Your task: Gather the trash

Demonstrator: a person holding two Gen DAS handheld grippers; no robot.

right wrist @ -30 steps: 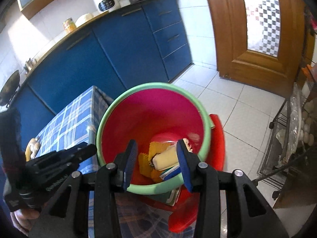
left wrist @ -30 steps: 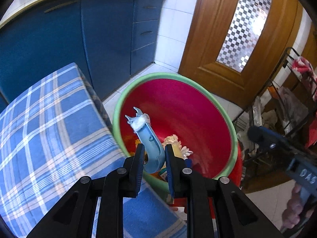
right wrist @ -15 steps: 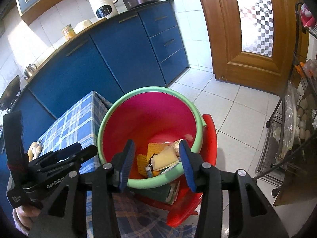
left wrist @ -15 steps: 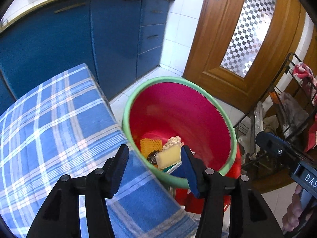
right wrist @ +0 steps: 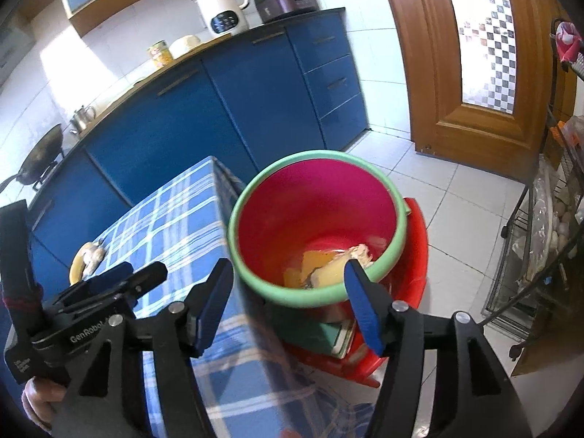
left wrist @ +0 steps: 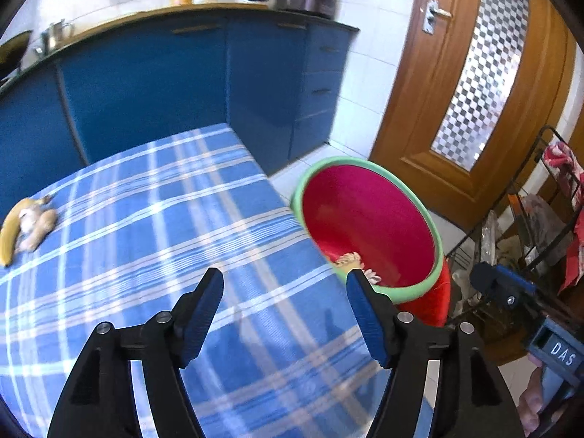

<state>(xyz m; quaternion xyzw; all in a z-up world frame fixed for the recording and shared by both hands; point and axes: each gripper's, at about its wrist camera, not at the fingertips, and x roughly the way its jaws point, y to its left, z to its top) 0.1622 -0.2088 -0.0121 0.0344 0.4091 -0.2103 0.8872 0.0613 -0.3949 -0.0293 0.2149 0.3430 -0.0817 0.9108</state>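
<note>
Both the left gripper (left wrist: 284,284) and the right gripper (right wrist: 288,273) were spread, the jaws having just been opening, and nothing was held between them. The next bit of trash, a banana peel (left wrist: 22,224), was seen far across the checked table (left wrist: 153,226), so it should be reached slowly and pinched in the middle. Beside the table, the red bucket (right wrist: 317,211) was seen with yellow scraps (right wrist: 328,266) inside.

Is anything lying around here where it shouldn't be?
Yes: a banana peel with some scraps beside it lies on the checked tablecloth at the far corner, well away from the red bin, which already holds other rubbish. Nothing looks spilled or broken.
</note>
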